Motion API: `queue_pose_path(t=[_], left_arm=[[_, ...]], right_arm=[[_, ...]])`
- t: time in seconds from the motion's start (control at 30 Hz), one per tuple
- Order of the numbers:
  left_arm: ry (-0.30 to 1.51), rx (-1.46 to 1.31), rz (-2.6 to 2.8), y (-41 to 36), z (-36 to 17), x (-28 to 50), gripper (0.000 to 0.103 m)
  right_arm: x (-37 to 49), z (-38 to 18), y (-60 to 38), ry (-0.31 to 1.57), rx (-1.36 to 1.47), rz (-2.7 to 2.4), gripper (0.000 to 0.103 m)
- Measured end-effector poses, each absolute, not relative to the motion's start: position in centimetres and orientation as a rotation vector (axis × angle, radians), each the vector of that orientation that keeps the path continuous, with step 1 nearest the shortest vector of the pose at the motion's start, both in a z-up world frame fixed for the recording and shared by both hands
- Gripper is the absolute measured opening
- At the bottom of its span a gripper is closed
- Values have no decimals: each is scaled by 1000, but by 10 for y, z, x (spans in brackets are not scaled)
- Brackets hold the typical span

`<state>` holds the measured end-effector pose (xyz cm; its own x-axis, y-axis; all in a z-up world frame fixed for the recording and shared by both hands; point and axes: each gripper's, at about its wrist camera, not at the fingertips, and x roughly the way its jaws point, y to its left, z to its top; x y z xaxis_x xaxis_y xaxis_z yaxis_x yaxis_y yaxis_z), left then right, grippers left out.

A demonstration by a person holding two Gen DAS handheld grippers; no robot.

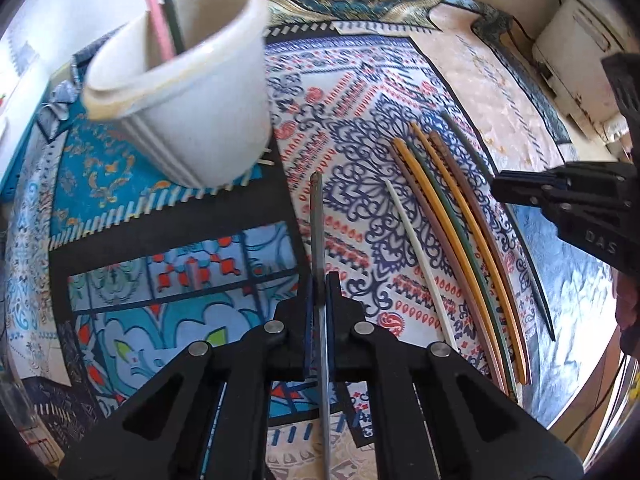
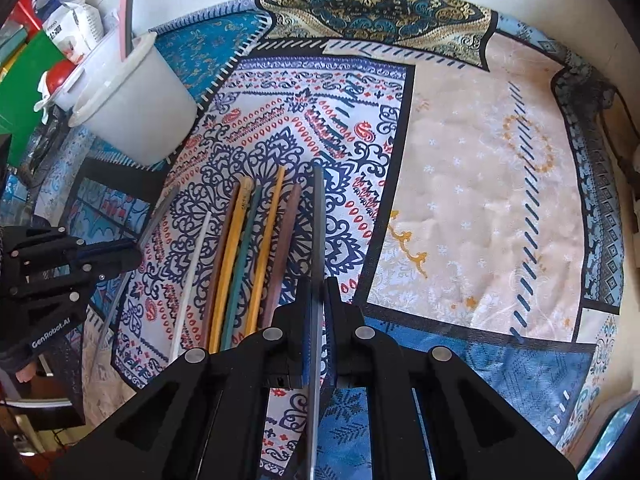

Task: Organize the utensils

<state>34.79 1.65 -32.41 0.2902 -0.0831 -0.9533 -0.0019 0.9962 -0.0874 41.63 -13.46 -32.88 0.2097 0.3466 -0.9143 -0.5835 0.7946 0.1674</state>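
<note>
My left gripper [image 1: 320, 282] is shut on a grey chopstick [image 1: 317, 216], which points ahead toward a white cup [image 1: 188, 100]. A pink stick and a dark green stick stand in that cup. My right gripper [image 2: 318, 286] is shut on another grey chopstick [image 2: 319, 216], at the right edge of a row of loose chopsticks [image 2: 248, 256]: white, brown, yellow, green, yellow and brown, lying side by side on the patterned cloth [image 2: 460, 208]. In the left wrist view the right gripper [image 1: 500, 188] comes in from the right over that row [image 1: 452, 240].
The cup [image 2: 136, 112] stands at the cloth's far left. Behind it are a clear tub [image 2: 80, 76], a white bottle [image 2: 76, 24] and a green box [image 2: 24, 92]. A white appliance [image 1: 576, 64] sits at the far right against the wall.
</note>
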Motion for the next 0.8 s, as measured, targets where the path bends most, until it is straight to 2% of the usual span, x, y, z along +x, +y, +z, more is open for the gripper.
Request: queue_pose_path(t=[0.8], left_arm=[[996, -107, 29, 45, -223, 293, 4]], right_arm=[[369, -236, -166, 925, -147, 612, 5]])
